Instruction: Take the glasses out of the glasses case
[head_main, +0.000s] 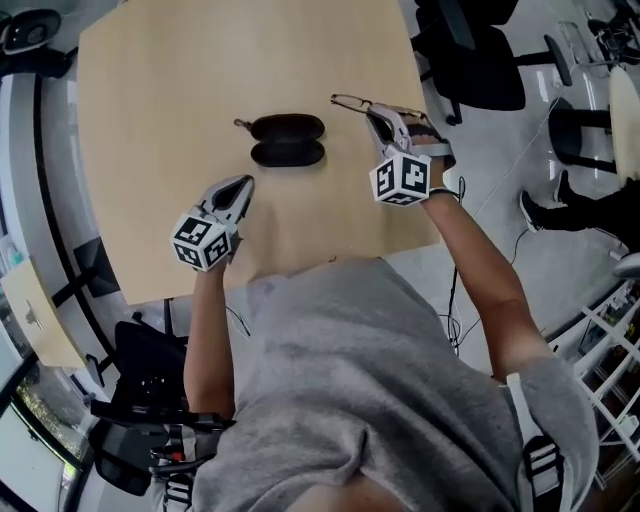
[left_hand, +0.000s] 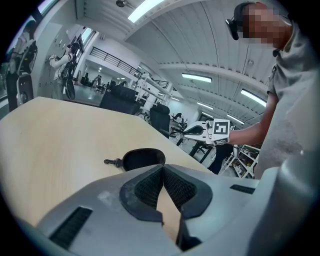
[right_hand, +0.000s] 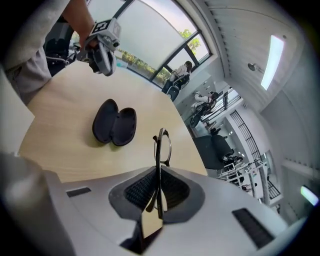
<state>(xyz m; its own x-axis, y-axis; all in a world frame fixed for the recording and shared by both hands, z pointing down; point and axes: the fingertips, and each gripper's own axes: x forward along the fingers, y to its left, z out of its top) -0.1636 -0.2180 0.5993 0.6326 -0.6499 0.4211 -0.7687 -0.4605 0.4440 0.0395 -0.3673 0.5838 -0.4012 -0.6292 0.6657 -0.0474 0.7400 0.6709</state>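
The black glasses case (head_main: 287, 139) lies open and empty on the wooden table (head_main: 160, 120); it shows too in the right gripper view as the case (right_hand: 114, 127) and in the left gripper view as the case (left_hand: 143, 159). My right gripper (head_main: 376, 117) is shut on the folded thin-framed glasses (head_main: 352, 101), held above the table to the right of the case; the glasses (right_hand: 161, 150) stick out edge-on between its pads. My left gripper (head_main: 238, 190) hovers nearer the table's front edge, left of and below the case, shut with nothing between its pads (left_hand: 150, 187).
Black office chairs (head_main: 480, 60) stand on the floor past the table's right edge. A dark bag (head_main: 150, 370) sits on the floor at the lower left. The table's right edge (head_main: 425, 140) runs close under my right gripper.
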